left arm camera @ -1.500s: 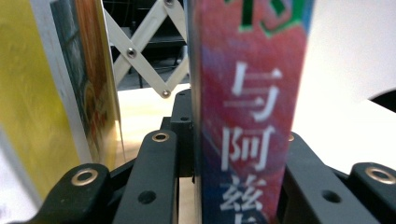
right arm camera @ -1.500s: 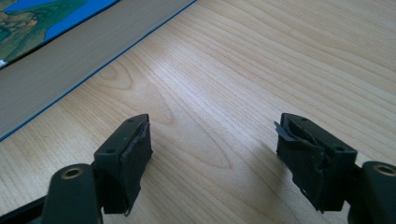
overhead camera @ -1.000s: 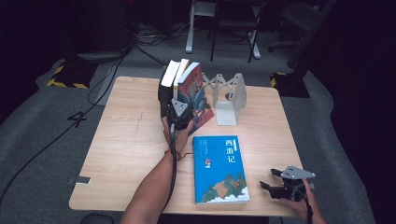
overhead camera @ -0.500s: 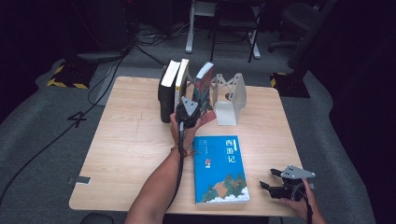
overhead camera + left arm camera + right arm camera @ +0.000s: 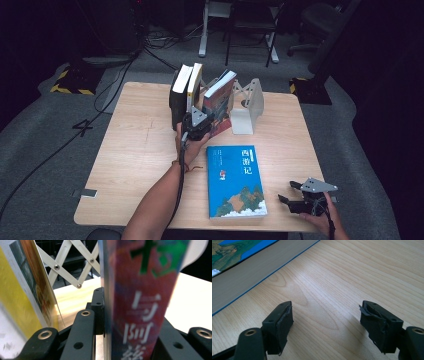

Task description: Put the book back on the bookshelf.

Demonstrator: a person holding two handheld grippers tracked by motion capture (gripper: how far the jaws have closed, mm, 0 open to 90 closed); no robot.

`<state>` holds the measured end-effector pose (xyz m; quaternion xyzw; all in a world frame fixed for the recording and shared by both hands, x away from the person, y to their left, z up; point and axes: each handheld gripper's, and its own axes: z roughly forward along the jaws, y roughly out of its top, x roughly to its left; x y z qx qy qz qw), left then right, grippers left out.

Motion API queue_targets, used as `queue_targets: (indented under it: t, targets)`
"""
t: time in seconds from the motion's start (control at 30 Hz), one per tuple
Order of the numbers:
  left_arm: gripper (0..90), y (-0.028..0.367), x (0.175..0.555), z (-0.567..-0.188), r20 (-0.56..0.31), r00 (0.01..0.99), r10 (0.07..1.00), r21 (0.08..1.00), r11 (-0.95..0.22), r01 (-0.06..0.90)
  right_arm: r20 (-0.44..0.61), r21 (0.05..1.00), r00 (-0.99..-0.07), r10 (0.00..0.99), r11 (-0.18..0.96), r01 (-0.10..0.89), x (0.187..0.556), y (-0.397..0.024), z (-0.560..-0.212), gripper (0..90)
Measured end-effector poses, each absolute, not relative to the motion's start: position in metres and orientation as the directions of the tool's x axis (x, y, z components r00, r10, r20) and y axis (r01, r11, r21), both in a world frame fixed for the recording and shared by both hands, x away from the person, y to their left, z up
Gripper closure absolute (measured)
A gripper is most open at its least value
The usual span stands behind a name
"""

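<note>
High view is showing, nearest, the right tool (image 5: pixel 292 194) resting spread and empty on the surface (image 5: pixel 140 150), beside the blue book (image 5: pixel 235 180) that is still lying flat. Farther, the left tool (image 5: pixel 197 120) is pinching the red book (image 5: pixel 220 100), holding it tilted beside two standing books (image 5: pixel 184 92) before the white bookend (image 5: pixel 247 107). So this book is nearly placed; the blue one is waiting.

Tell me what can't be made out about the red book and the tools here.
- Red book, left gripper view: title blurred, top and bottom cut off by the frame edges.
- Left tool, high view: jaw tips hidden behind its own body.
- Blue book, right gripper view: cover mostly cut off by the frame edge.
</note>
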<state>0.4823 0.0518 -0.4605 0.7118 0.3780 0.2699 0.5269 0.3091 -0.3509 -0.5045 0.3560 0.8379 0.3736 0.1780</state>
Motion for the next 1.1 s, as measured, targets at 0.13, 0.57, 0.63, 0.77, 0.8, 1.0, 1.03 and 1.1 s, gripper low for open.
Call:
queue_targets:
  t: [0.13, 0.57, 0.63, 0.77, 0.8, 1.0, 1.03, 1.1]
  targets:
    - [72.7, 0.054, 0.476, -0.463, -0.029, 0.584, 0.811, 0.957, -0.146, 0.249, -0.029, 0.752, -0.683, 0.730, 0.466, 0.466, 0.309, -0.351, -0.504, 26.1]
    - [72.6, 0.042, 0.473, -0.482, -0.055, 0.560, 0.826, 0.936, -0.153, 0.317, -0.032, 0.752, -0.687, 0.726, 0.470, 0.462, 0.309, -0.352, -0.505, 26.3]
    - [73.2, 0.036, 0.474, -0.482, -0.046, 0.536, 0.843, 0.936, -0.151, 0.318, -0.029, 0.752, -0.687, 0.726, 0.469, 0.463, 0.309, -0.352, -0.505, 26.2]
    - [73.5, 0.027, 0.480, -0.482, -0.044, 0.503, 0.863, 0.938, -0.137, 0.318, -0.035, 0.753, -0.687, 0.725, 0.472, 0.459, 0.308, -0.351, -0.504, 26.3]
    - [73.4, 0.025, 0.483, -0.482, -0.045, 0.494, 0.868, 0.935, -0.137, 0.326, -0.035, 0.753, -0.687, 0.726, 0.471, 0.460, 0.308, -0.351, -0.504, 26.3]
    - [73.1, 0.024, 0.506, -0.479, -0.104, 0.446, 0.889, 0.925, -0.078, 0.372, -0.033, 0.752, -0.687, 0.726, 0.471, 0.461, 0.308, -0.352, -0.504, 26.3]
    - [72.9, 0.025, 0.509, -0.479, -0.109, 0.435, 0.894, 0.925, -0.070, 0.375, -0.033, 0.752, -0.687, 0.726, 0.471, 0.462, 0.308, -0.352, -0.504, 26.3]
    - [72.4, 0.028, 0.513, -0.480, -0.123, 0.425, 0.897, 0.923, -0.054, 0.381, -0.032, 0.752, -0.687, 0.726, 0.470, 0.462, 0.308, -0.352, -0.504, 26.3]
